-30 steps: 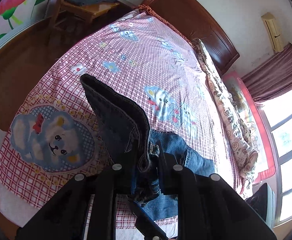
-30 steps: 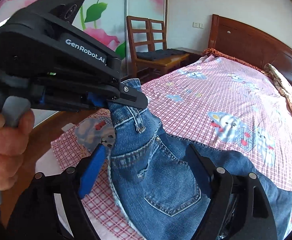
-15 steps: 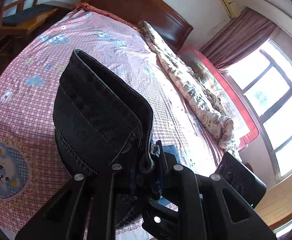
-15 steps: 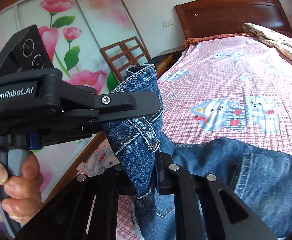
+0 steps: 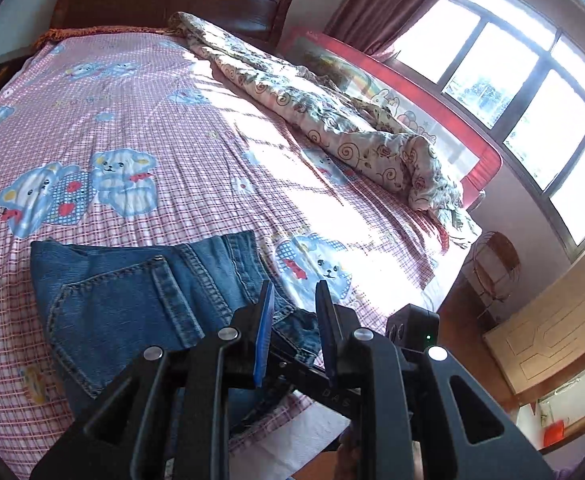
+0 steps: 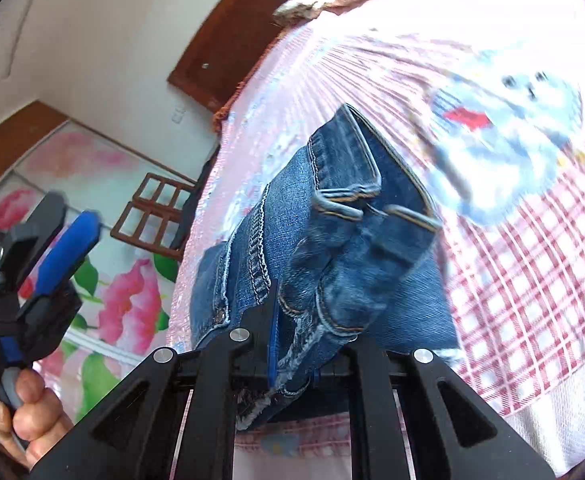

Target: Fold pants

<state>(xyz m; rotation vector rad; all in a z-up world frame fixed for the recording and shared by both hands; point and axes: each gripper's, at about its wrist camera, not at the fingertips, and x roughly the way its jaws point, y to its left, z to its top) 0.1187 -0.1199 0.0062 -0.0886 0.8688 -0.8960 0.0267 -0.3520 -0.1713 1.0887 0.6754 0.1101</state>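
Bed (image 5: 140, 120) w/ pink checked bear-print sheet is taking up most of the room; rumpled quilt (image 5: 332, 120) is lying along the window side. Jeans (image 5: 132, 304) are lying at the near edge of the bed, folded over, back pocket up, waistband end trailing toward the bed's edge.

Left gripper (image 5: 292, 332) is hovering over the jeans' near corner. Its jaws have just been opening; a clear gap is showing btw the blue pads, nothing pinched, denim only beneath them.

Right gripper (image 6: 312, 344) is clamping on a bunched wad of waistband/belt-loop denim, jaws nearly together, cloth pinched btw them. Person's left hand (image 6: 24, 420) is squeezing the other tool's handle at the edge of the right view.

Risks, as judged:
- Right side is gripping a thick wad, not a flat edge; pulling from here is likely dragging the folded layers askew.
- Left side is no longer pinning anything, so the top layer may be sliding or flopping open.
- Jeans are sitting close to the edge; a tug toward the person could be taking them off.

Hard to see: right view is motion-blurred; legs' far end is cut off; layer count is unclear.
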